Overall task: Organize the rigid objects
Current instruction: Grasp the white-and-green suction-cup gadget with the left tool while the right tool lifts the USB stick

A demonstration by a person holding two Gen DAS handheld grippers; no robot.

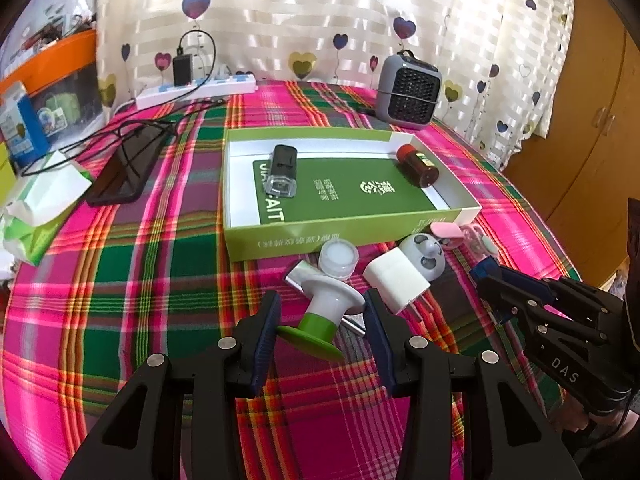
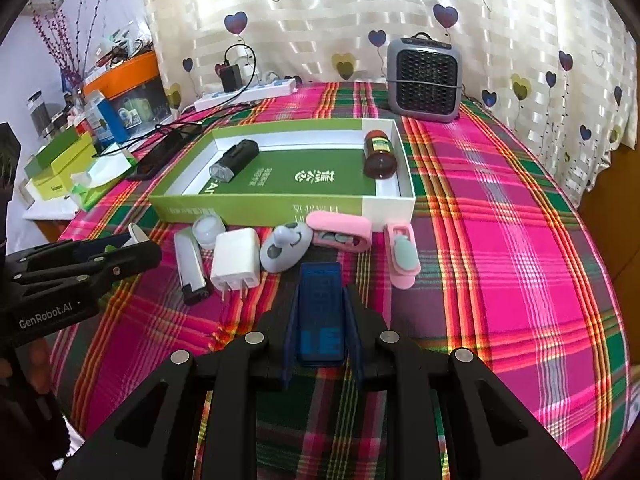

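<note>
Two grippers hang low over the plaid-covered counter (image 2: 500, 208). The right gripper (image 2: 320, 312) has its fingers closed on a translucent blue box (image 2: 320, 312), whose long axis runs straight ahead along the fingers, its far end toward the green tray. The left gripper (image 1: 320, 320) holds a green-and-white plunger-shaped piece (image 1: 326, 316) between its fingers; the pads seem to bear on the two flared ends, though contact is hard to confirm. Its axis lies slanted, green base near and to the left, white flange farther and to the right.

Just beyond, a loose row lies along the tray's near wall: a silver lighter (image 2: 192, 264) lengthwise toward the camera, a round white cap (image 2: 208, 228), a white plug charger (image 2: 236, 260) with prongs pointing near, a grey panda-faced piece (image 2: 286, 248), a pink case (image 2: 340, 232) lying crosswise, and a second pink clip-like piece (image 2: 402, 256).

The green tray (image 2: 256, 208) holds a black clear-ended cylinder (image 2: 234, 160) lying slantwise at the left and a red-capped brown bottle (image 2: 380, 154) on its side at the right.

Farther back stand a grey fan heater (image 2: 424, 80), a white power strip (image 2: 246, 94) with a black adapter, and a heart-printed curtain (image 2: 340, 8). A dark phone (image 1: 124, 168) and a tissue pack (image 1: 44, 204) lie at the left.
</note>
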